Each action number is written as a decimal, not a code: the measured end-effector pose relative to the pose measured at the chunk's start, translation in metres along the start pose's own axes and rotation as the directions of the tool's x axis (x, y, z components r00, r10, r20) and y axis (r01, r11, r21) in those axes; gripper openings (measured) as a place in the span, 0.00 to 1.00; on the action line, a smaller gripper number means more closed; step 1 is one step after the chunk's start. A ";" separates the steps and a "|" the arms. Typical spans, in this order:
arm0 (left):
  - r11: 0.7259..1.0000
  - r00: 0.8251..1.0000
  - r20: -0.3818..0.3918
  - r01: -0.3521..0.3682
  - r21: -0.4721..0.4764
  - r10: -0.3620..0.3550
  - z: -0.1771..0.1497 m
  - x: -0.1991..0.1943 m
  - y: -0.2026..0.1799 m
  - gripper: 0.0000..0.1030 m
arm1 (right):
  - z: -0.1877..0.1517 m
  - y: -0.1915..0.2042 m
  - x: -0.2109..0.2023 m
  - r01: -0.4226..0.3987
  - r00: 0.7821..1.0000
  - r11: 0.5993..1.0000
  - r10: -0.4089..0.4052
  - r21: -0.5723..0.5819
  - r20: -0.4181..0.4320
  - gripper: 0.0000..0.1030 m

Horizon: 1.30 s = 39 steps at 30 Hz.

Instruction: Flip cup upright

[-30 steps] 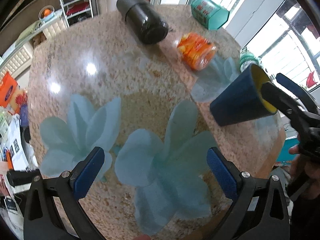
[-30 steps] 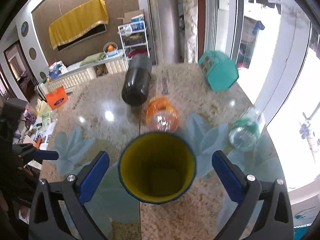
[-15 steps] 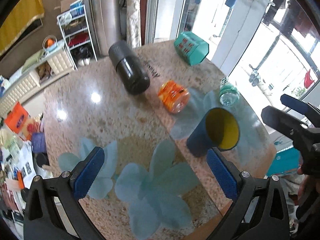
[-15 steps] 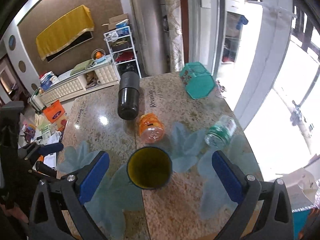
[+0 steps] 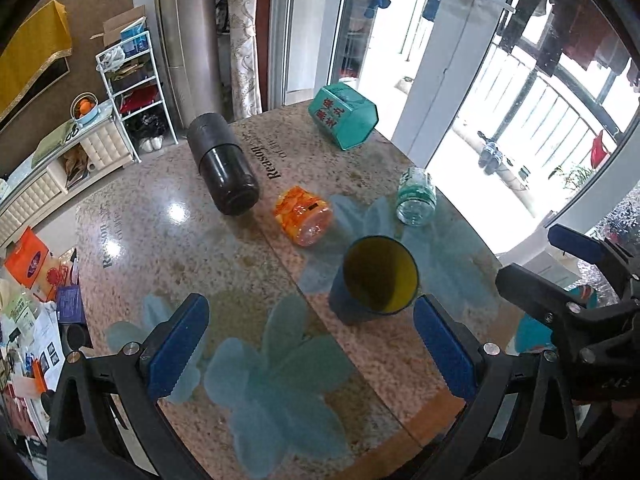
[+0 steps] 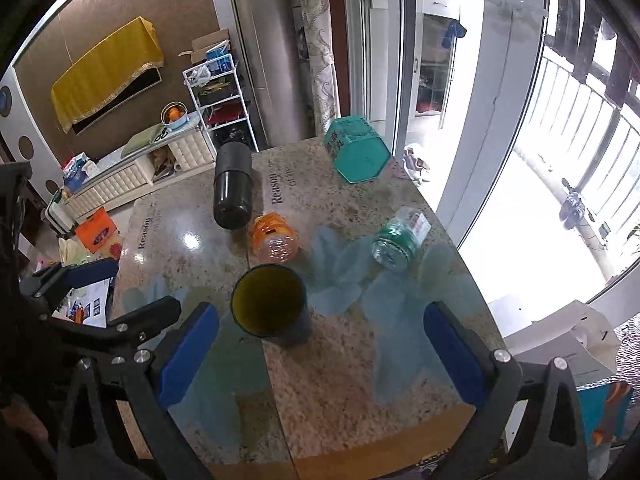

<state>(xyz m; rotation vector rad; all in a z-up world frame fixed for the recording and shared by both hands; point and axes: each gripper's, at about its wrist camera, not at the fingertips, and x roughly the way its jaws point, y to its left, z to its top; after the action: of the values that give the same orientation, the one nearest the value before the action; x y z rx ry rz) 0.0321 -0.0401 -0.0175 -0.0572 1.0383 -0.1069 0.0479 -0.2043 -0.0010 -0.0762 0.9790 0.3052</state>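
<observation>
The dark blue cup (image 5: 376,280) with a yellow inside stands upright on the round stone table (image 5: 168,248), mouth up. It also shows in the right wrist view (image 6: 270,300). My left gripper (image 5: 306,350) is open and empty, raised above the table, nearer than the cup. My right gripper (image 6: 320,354) is open and empty, also raised, with the cup just ahead of its left finger. Neither gripper touches the cup.
A black canister (image 5: 224,170), an orange jar (image 5: 304,216), a clear green-labelled bottle (image 5: 416,198) and a teal hexagonal tin (image 5: 344,116) lie on their sides beyond the cup. The table edge runs near the right side, by the window.
Both grippers have pulled up and back from the table. The cup, which lay tilted near the right gripper a second ago, now stands upright and free.
</observation>
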 end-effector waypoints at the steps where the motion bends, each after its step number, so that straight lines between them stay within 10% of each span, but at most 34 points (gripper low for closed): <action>1: 1.000 1.000 0.000 -0.004 0.002 0.004 0.000 0.000 -0.001 1.00 | 0.000 -0.001 0.000 0.002 1.000 1.000 -0.002 0.001 0.002 1.00; 39: 1.000 1.000 -0.006 0.002 0.016 -0.002 -0.007 0.002 0.005 1.00 | -0.005 0.000 -0.003 0.026 0.999 1.000 -0.026 -0.001 0.024 1.00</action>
<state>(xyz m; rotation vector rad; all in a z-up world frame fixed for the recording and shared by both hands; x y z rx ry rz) 0.0274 -0.0355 -0.0228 -0.0434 1.0437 -0.1170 0.0423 -0.2059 -0.0015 -0.0867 0.9532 0.2823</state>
